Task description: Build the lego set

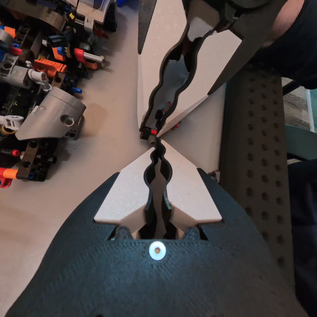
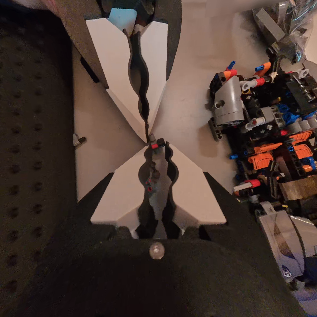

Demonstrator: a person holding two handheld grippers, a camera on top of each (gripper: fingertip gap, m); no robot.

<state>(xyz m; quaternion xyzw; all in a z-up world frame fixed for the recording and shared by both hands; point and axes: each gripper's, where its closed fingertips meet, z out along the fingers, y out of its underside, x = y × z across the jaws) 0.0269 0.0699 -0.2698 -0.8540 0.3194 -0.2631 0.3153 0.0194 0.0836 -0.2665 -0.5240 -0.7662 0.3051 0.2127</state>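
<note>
1. Left wrist view: the left hand-held gripper (image 1: 158, 143) is clenched, its jaws meeting at the tips on what looks like a small grey peg (image 1: 153, 141), though little of that peg shows; tip to tip with it, from the far side, comes the right hand-held gripper (image 1: 151, 133), grasping a small black-and-red subassembly (image 1: 147, 133); both meet above the pale table (image 1: 106, 130), and the large part-built lego model (image 1: 41, 85) lies well apart at the far left.

2. Right wrist view: the right hand-held gripper (image 2: 158, 145) is closed on the small subassembly (image 2: 157, 145), red, black and grey at its tips; the left hand-held gripper (image 2: 147, 135) reaches in from the far side, jaws shut, touching the grey end of that piece; the lego model (image 2: 267, 130) sits to the right on the table (image 2: 188, 85).

3. Step in hand, as I judge it: joining a small pin or peg into the held subassembly in mid-air, before it goes onto the model; the next move calls for lining the peg with its hole and pressing the two grippers straight together without twisting.

4. Differences: only the right wrist view shows a stray grey piece (image 2: 78, 139) at the table's left edge and a bag of parts (image 2: 289, 25) at far right; only the left wrist view shows the person's hand (image 1: 281, 24) on the right tool.
</note>
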